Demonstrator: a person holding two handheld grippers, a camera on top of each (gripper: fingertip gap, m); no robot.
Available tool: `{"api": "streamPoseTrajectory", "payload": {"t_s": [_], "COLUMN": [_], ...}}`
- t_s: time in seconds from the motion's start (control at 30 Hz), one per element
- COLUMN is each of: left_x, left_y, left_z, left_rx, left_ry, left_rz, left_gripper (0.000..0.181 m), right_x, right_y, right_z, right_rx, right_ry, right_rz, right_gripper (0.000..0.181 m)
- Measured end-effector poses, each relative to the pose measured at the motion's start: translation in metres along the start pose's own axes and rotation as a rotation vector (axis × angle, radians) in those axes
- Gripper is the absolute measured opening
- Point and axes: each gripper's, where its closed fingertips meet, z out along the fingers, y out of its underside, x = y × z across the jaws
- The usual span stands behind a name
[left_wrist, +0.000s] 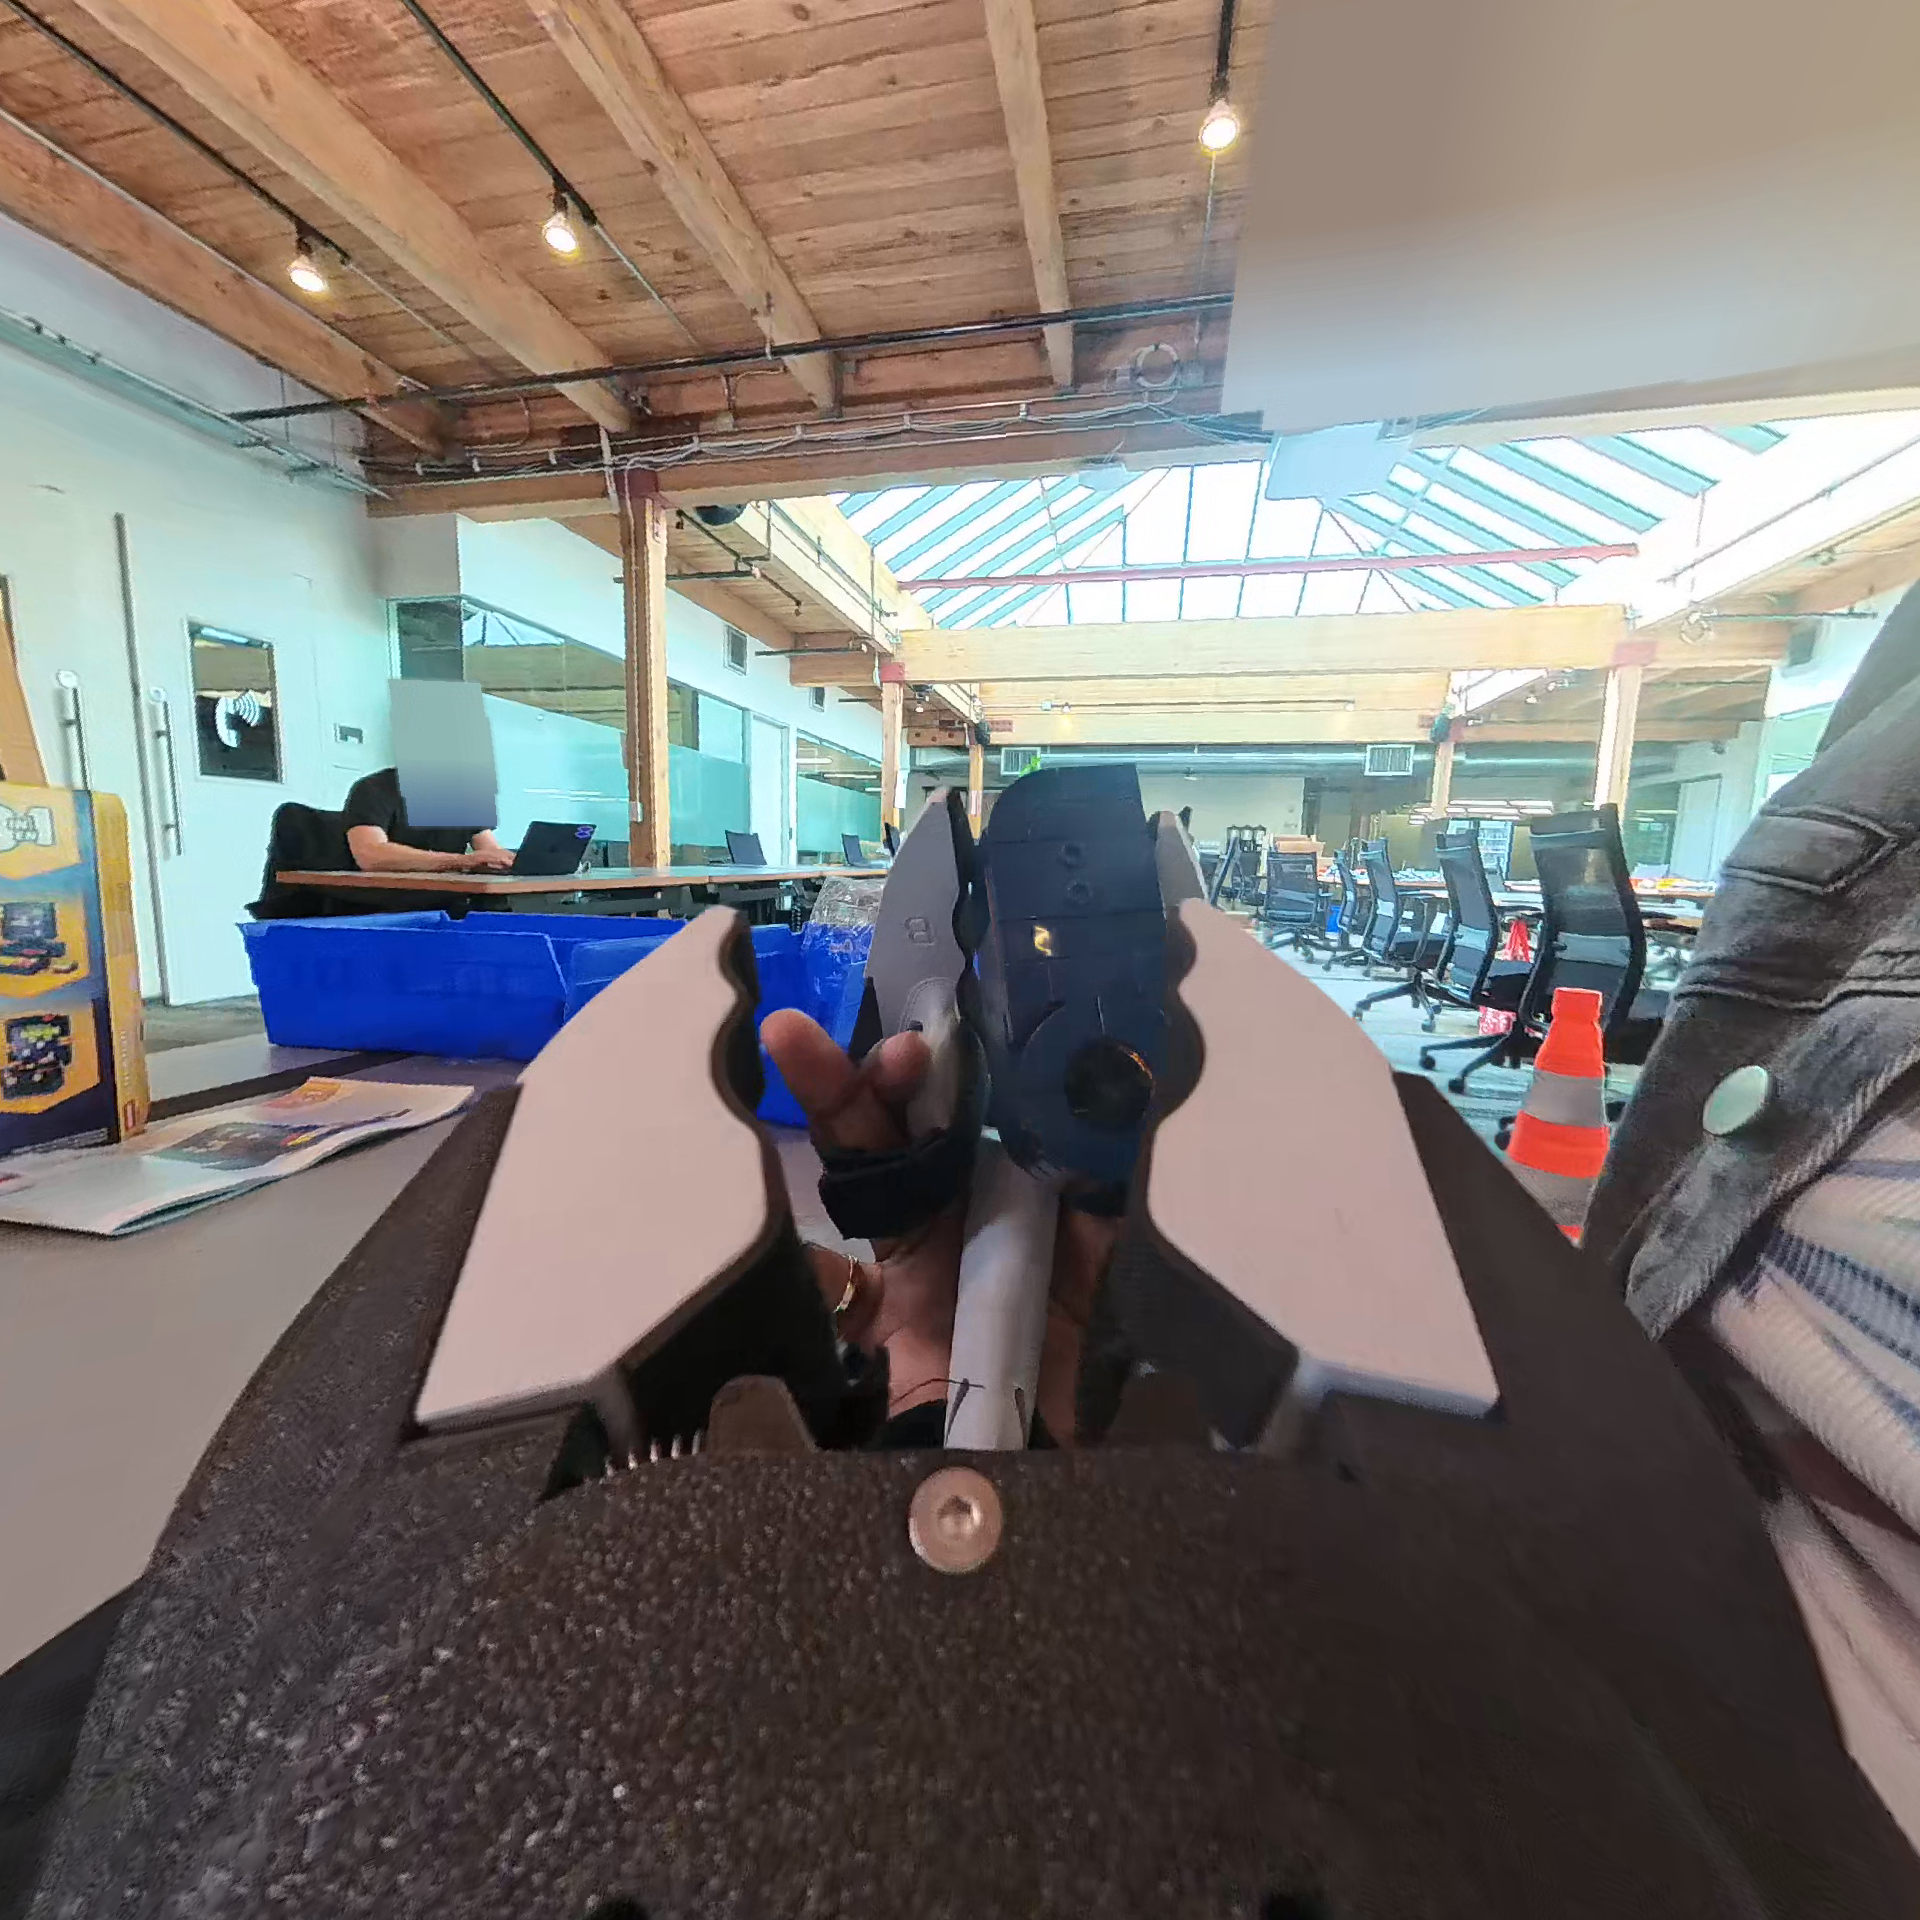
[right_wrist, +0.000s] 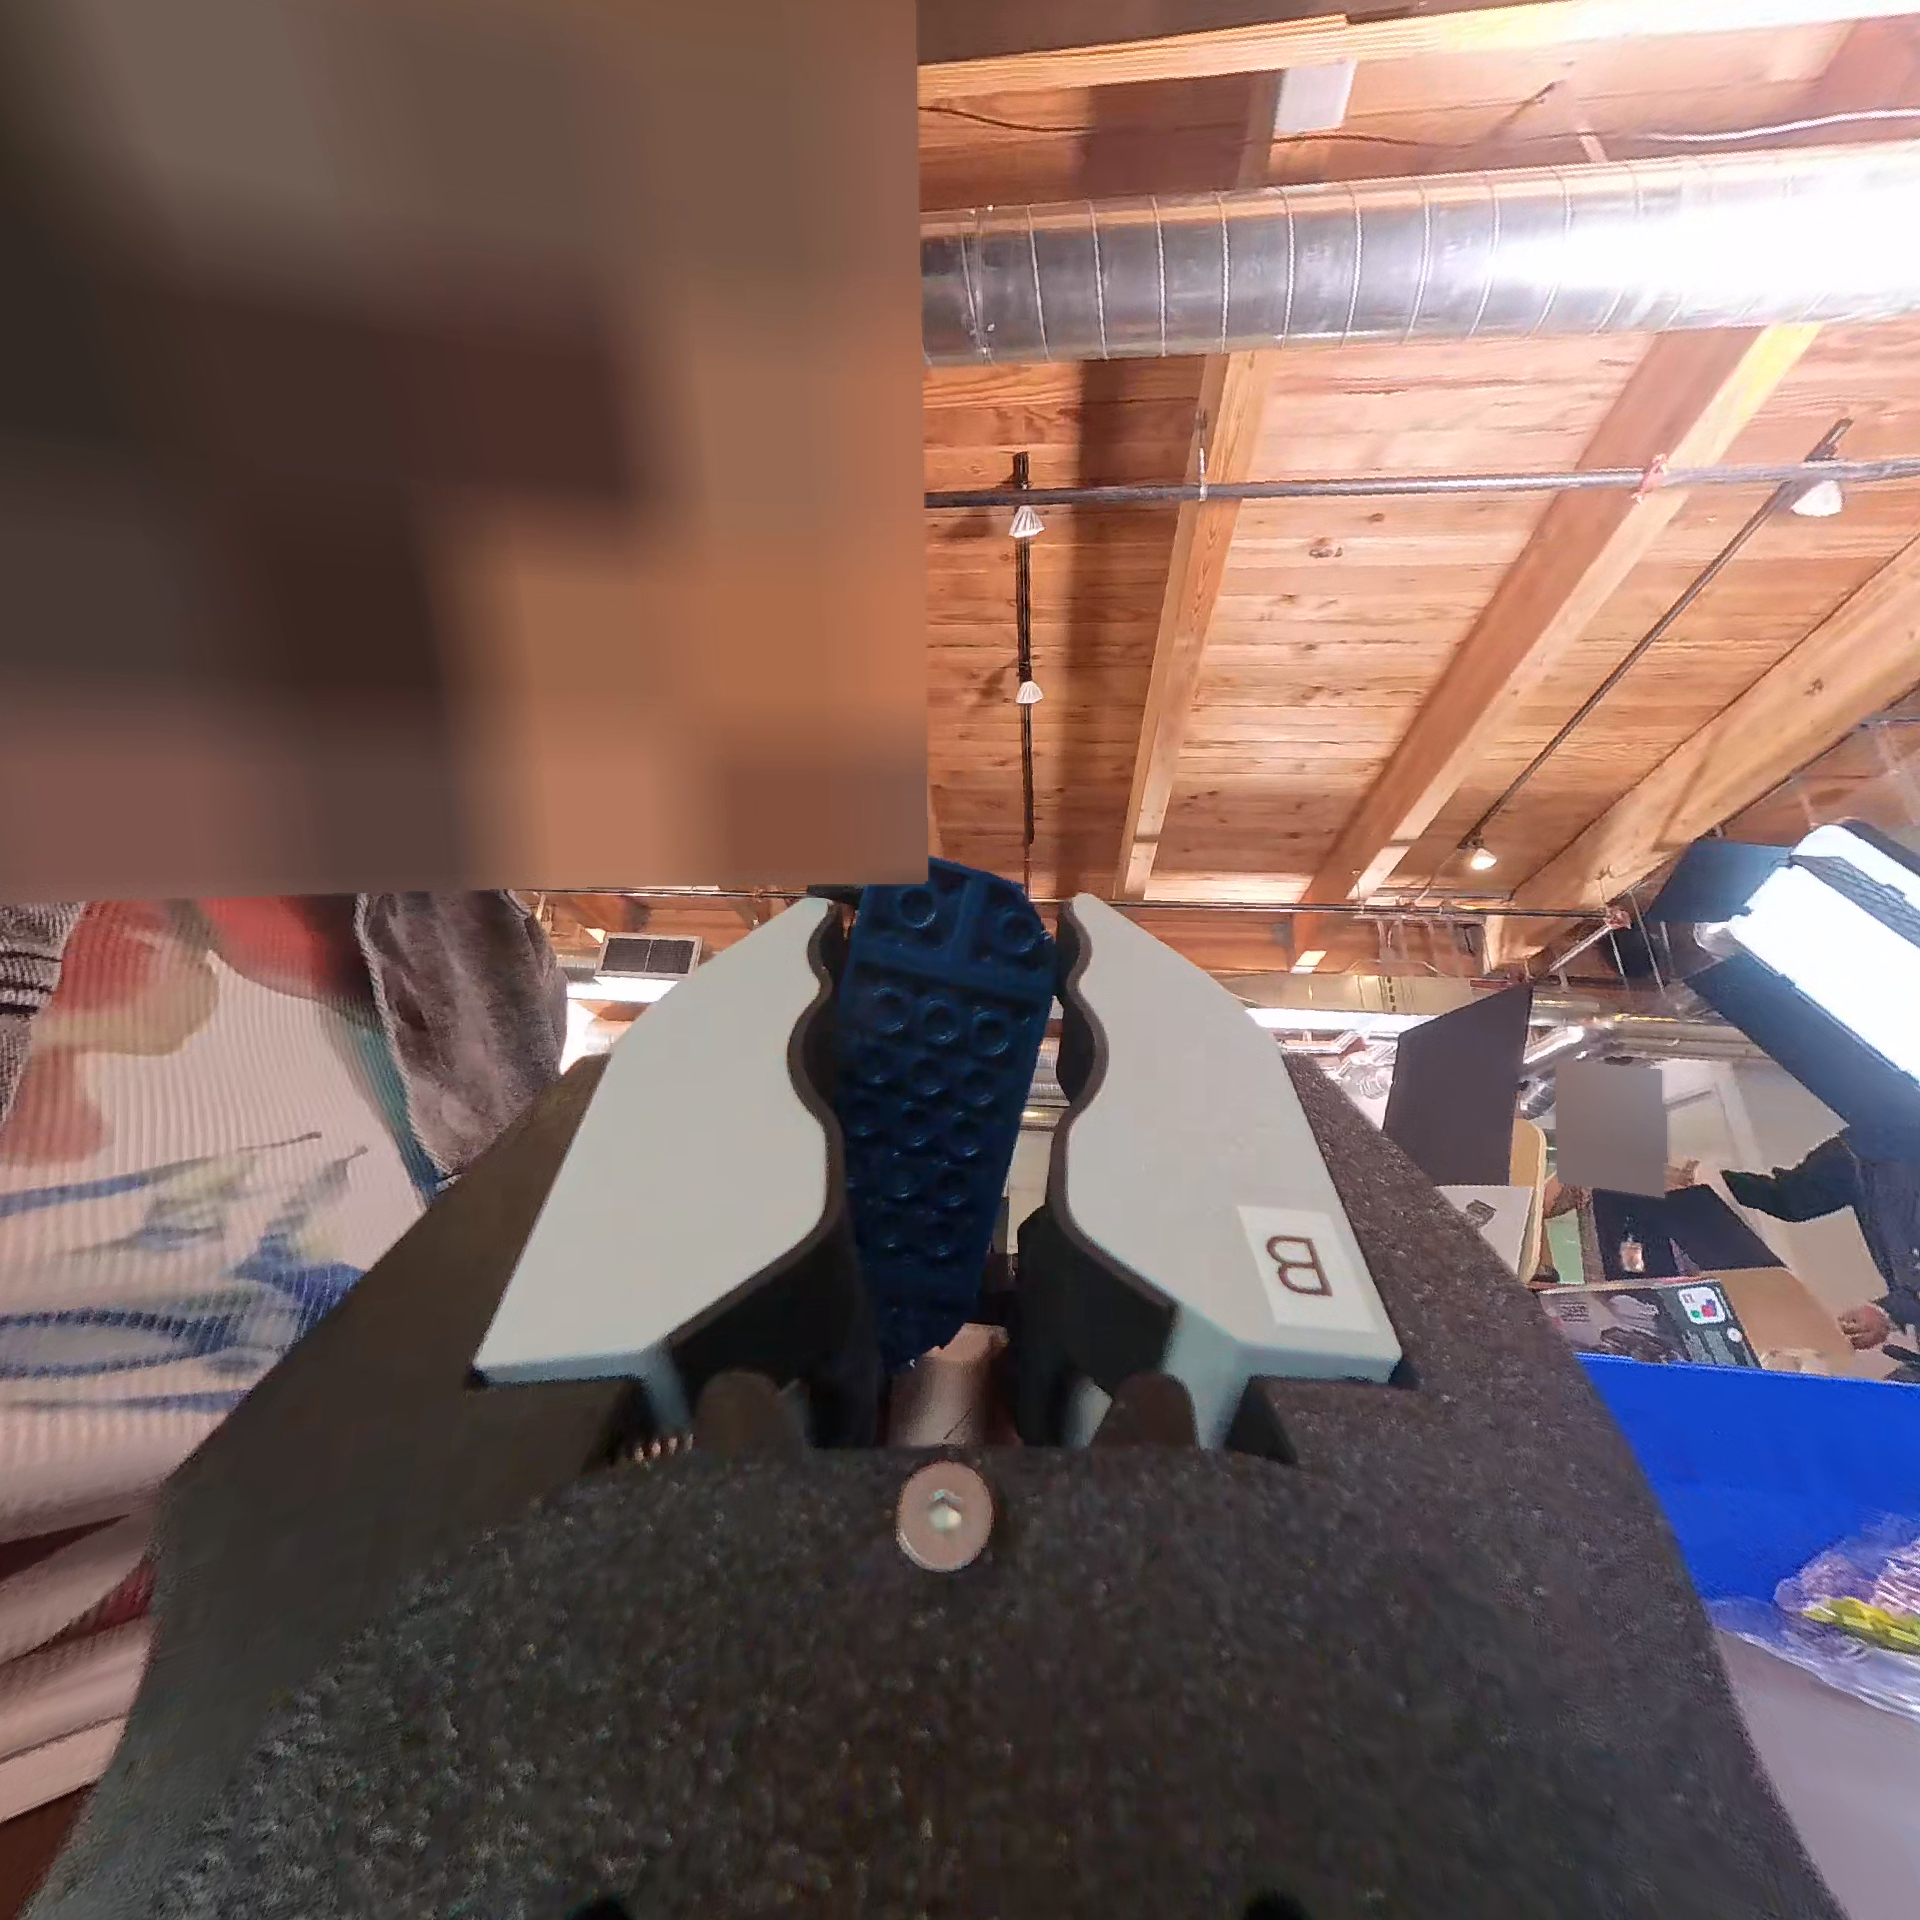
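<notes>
My left gripper (left_wrist: 961, 925) is open and empty, raised above the grey table (left_wrist: 156, 1351). Straight ahead of it, between its fingers, a hand (left_wrist: 862, 1091) holds my right gripper (left_wrist: 1058, 810) upright by its grey handle (left_wrist: 997, 1299). That gripper is shut on a dark blue brick assembly (left_wrist: 1070, 935). In the right wrist view my right gripper (right_wrist: 948, 914) points up at the wooden ceiling. Its fingers (right_wrist: 707, 1143) clamp the dark blue studded plate (right_wrist: 935, 1091) by its edges, the plate standing on end between them.
A blue bin (left_wrist: 416, 977) stands on the table behind, with a printed box (left_wrist: 62, 966) and an open booklet (left_wrist: 229, 1143) at left. An orange cone (left_wrist: 1564, 1101) and office chairs (left_wrist: 1579, 935) stand at right. A bag of small pieces (right_wrist: 1860, 1621) lies by the blue bin (right_wrist: 1745, 1455). Left and right tips are no more than a few centimetres apart.
</notes>
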Motion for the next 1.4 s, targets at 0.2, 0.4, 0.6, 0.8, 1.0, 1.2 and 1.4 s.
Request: {"api": "streamPoseTrajectory", "payload": {"t_s": [0.2,0.4,0.6,0.8,1.0,1.2,1.4], "left_x": [0.011,0.017,0.023,0.024,0.024,0.024,0.011], "left_y": [0.008,0.028,0.023,0.02,0.035,0.046,0.015], "left_z": [0.005,0.015,0.009,-0.019,-0.043,-0.047,-0.019], "left_rx": [-0.062,-0.203,-0.213,-0.492,-0.78,-0.848,-0.44], "left_ry": [0.048,0.045,0.126,0.229,0.254,0.262,0.141], "left_rz": [0.055,0.133,0.081,0.205,0.427,0.463,0.309], "left_gripper": [0.084,0.055,0.042,0.042,0.042,0.042,0.058], "right_x": [-0.002,0.004,0.003,-0.005,-0.013,-0.023,-0.008], "right_y": [-0.001,-0.017,-0.011,0.024,0.053,0.054,0.022], "right_z": [0.0,-0.003,0.001,-0.012,-0.033,-0.021,-0.007], "right_rx": [0.003,0.066,-0.019,-0.578,-1.085,-1.05,-0.744], "right_ry": [0.0,0.067,0.079,0.055,0.011,-0.052,0.058], "right_rz": [-0.037,-0.121,-0.123,-0.161,-0.328,-0.357,-0.32], "right_gripper": [0.039,0.038,0.038,0.039,0.062,0.036,0.035]}}
